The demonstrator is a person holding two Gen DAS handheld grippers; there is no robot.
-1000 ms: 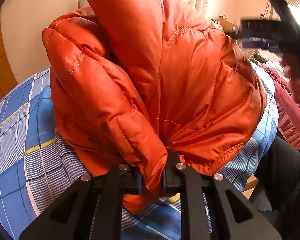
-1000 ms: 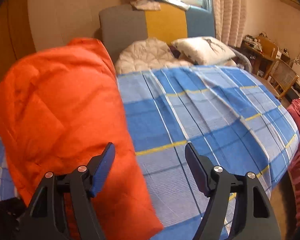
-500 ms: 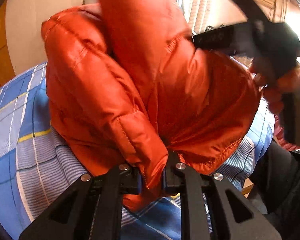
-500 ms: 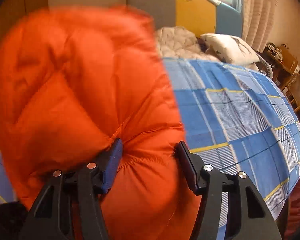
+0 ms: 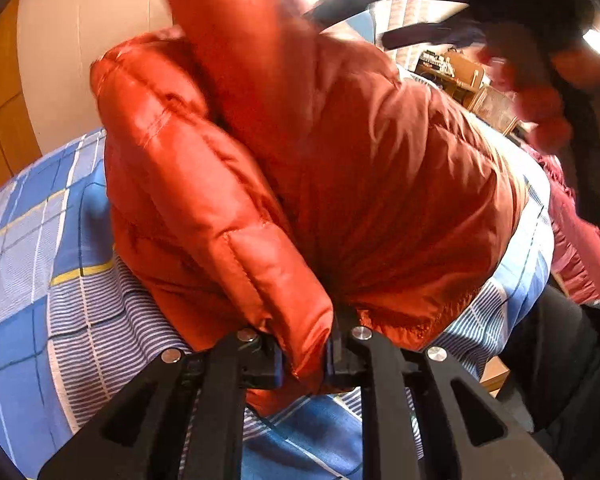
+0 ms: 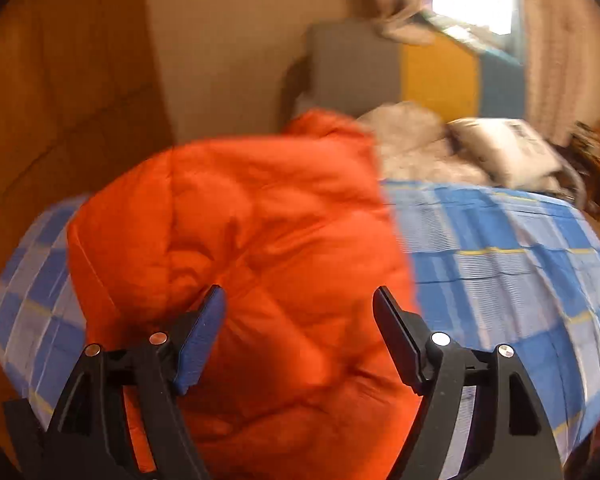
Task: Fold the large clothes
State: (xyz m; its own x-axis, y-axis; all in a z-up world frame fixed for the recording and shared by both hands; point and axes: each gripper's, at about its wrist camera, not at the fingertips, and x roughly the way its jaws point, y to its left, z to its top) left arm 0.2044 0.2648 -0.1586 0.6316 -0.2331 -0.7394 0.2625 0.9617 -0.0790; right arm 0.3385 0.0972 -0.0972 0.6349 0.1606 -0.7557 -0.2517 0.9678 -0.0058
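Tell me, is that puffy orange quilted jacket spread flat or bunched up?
Bunched up: the puffy orange quilted jacket stands heaped on the checked bedsheet, pinched by the left gripper.

Both rigs look the same: the matte black plastic left gripper (image 5: 305, 364) has two angular arms with triangular cut-outs and four shiny silver round screw heads (image 5: 361, 333) along the linkage, plus blue pads on the inner faces. The matte black plastic right gripper (image 6: 298, 334) has the same silver screws (image 6: 440, 338), and its flat, tapered fingers (image 6: 202, 330) carry bright blue pads. In the left wrist view the person's bare hand (image 5: 534, 92) shows up blurry with reddish-lit skin, and there's dark black clothing (image 5: 568, 364) low on the right.
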